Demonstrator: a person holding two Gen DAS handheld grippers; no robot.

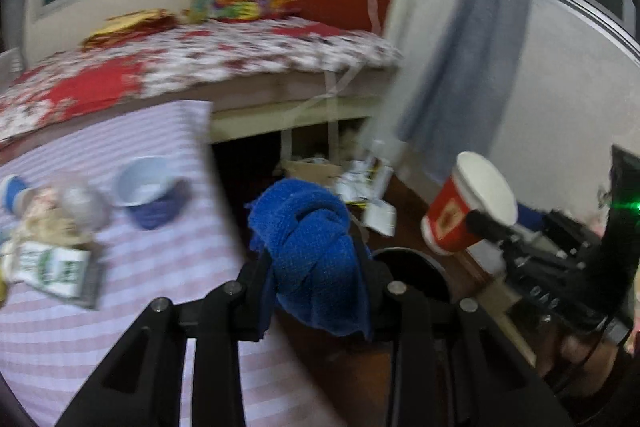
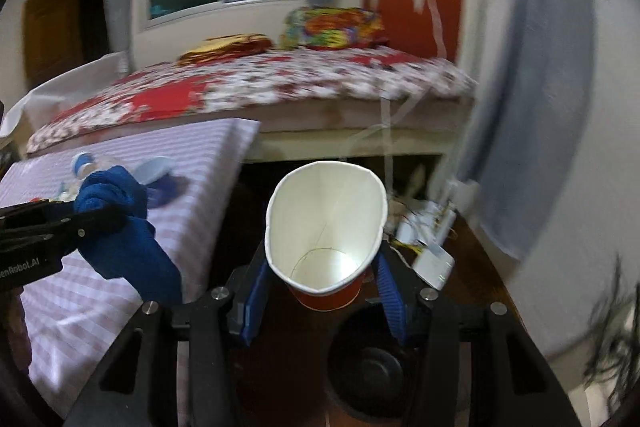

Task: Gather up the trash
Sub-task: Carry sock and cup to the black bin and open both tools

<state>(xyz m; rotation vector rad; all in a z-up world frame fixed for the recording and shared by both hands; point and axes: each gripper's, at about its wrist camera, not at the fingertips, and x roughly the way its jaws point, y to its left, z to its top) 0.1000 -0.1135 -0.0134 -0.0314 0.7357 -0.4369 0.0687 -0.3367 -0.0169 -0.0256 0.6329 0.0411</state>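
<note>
Blue cloth [image 1: 312,251], red cup [image 2: 326,227] — both gripped

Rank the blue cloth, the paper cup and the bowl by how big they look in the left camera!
1. Blue cloth, biggest, though it is nearest the camera, held in the left gripper.
2. Paper cup, held by the right gripper.
3. Bowl on the table, looking close to the cup, so this order is unsure.

Left tool [image 1: 316,259] clamps a crumpled blue knit cloth [image 1: 312,251]; right tool [image 1: 486,225] grips a red paper cup [image 1: 460,211] beside the pink-striped bench [image 1: 140,307].
</note>
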